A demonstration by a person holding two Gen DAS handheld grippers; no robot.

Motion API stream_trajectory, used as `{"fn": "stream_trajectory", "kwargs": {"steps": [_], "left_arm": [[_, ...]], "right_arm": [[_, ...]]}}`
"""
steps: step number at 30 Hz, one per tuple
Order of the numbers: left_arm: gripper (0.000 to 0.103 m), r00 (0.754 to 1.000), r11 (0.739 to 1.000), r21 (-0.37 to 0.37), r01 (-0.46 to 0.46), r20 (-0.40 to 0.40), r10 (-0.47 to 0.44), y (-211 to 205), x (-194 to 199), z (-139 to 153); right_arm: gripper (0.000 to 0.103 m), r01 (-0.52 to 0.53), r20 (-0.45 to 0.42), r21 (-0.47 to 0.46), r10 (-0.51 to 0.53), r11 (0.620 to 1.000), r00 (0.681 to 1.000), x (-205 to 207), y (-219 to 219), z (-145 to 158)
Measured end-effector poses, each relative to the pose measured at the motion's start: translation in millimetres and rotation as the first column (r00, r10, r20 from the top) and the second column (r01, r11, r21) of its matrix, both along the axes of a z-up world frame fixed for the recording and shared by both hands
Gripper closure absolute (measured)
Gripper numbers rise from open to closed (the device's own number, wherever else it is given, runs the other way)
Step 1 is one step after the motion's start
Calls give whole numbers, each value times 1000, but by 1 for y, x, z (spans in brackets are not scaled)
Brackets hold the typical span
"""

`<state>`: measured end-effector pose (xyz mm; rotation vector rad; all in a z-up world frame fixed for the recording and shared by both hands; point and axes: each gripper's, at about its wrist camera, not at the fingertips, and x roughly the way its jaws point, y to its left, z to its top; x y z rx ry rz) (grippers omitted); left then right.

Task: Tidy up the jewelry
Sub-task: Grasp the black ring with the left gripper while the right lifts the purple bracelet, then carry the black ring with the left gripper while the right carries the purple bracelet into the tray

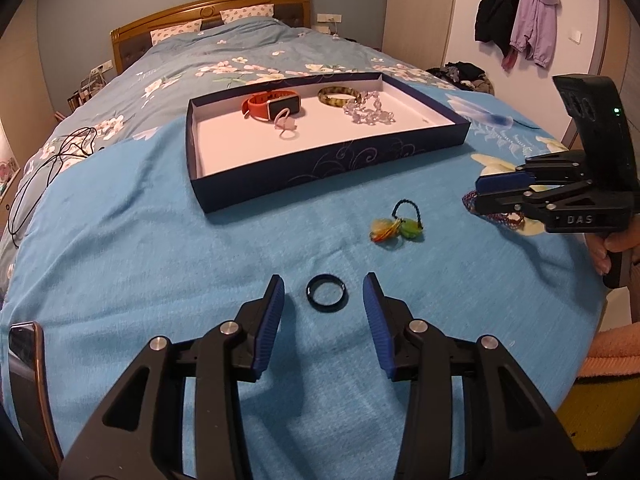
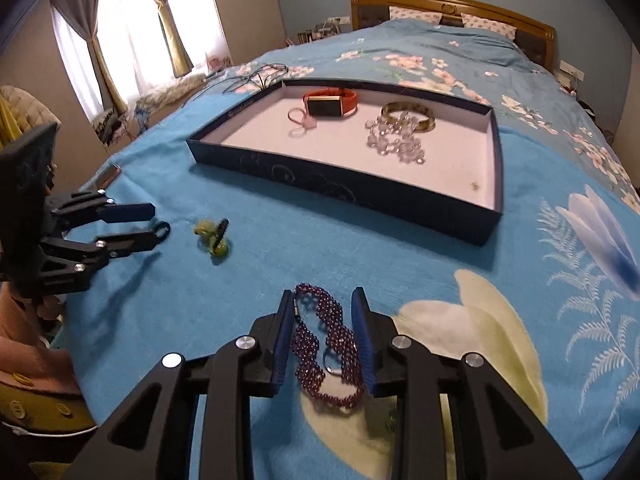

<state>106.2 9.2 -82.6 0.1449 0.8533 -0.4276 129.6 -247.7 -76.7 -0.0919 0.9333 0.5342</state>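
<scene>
A dark blue tray [image 1: 332, 168] lies on the blue bedspread and holds an orange watch [image 1: 272, 105], a pink hair tie [image 1: 286, 124], a green-brown bangle [image 1: 339, 97] and a clear bead bracelet [image 1: 370, 112]. My left gripper [image 1: 324, 296] is open with a black ring [image 1: 326, 298] between its fingers on the blanket. A yellow-green hair tie [image 1: 396, 228] lies beyond it. My right gripper [image 2: 324, 312] is open around a purple bead necklace [image 2: 326, 344] lying on the blanket. The tray [image 2: 344, 192] also shows in the right wrist view.
A phone [image 1: 24, 348] lies at the bed's left edge. Black cables [image 1: 60, 152] lie left of the tray. Jackets [image 1: 516, 20] hang on the far wall. A window with curtains [image 2: 132, 28] is to the left.
</scene>
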Motion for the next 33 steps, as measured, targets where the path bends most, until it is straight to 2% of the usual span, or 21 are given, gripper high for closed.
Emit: {"fn": "stream_trajectory", "kwargs": {"steps": [2, 4, 7, 8, 10, 15, 23, 33], "left_arm": [[63, 1000, 1000, 3, -7, -15, 7, 1, 2, -3], [66, 1000, 1000, -1, -7, -24, 7, 2, 3, -4], [67, 1000, 1000, 4, -2, -30, 3, 1, 5, -6], [69, 1000, 1000, 9, 1, -28, 0, 0, 4, -6], [80, 1000, 1000, 9, 10, -28, -9, -1, 4, -6], [80, 1000, 1000, 0, 9, -26, -9, -1, 3, -5], [81, 1000, 1000, -17, 9, -10, -9, 0, -1, 1], [81, 998, 998, -56, 19, 52, -16, -1, 3, 25]], "right_arm": [[98, 2, 8, -18, -2, 1000, 1000, 1, 2, 0], [102, 7, 13, -4, -7, 1000, 1000, -1, -1, 2], [102, 14, 31, 10, -14, 1000, 999, -5, -6, 9], [102, 15, 38, 27, -16, 1000, 999, -8, -9, 13], [102, 20, 59, 49, -23, 999, 998, -11, -12, 22], [102, 25, 98, 105, -36, 994, 995, -18, -19, 41], [102, 17, 142, 144, -38, 989, 989, -16, -17, 58], [102, 28, 175, 174, -59, 984, 983, 1, -22, 72]]}}
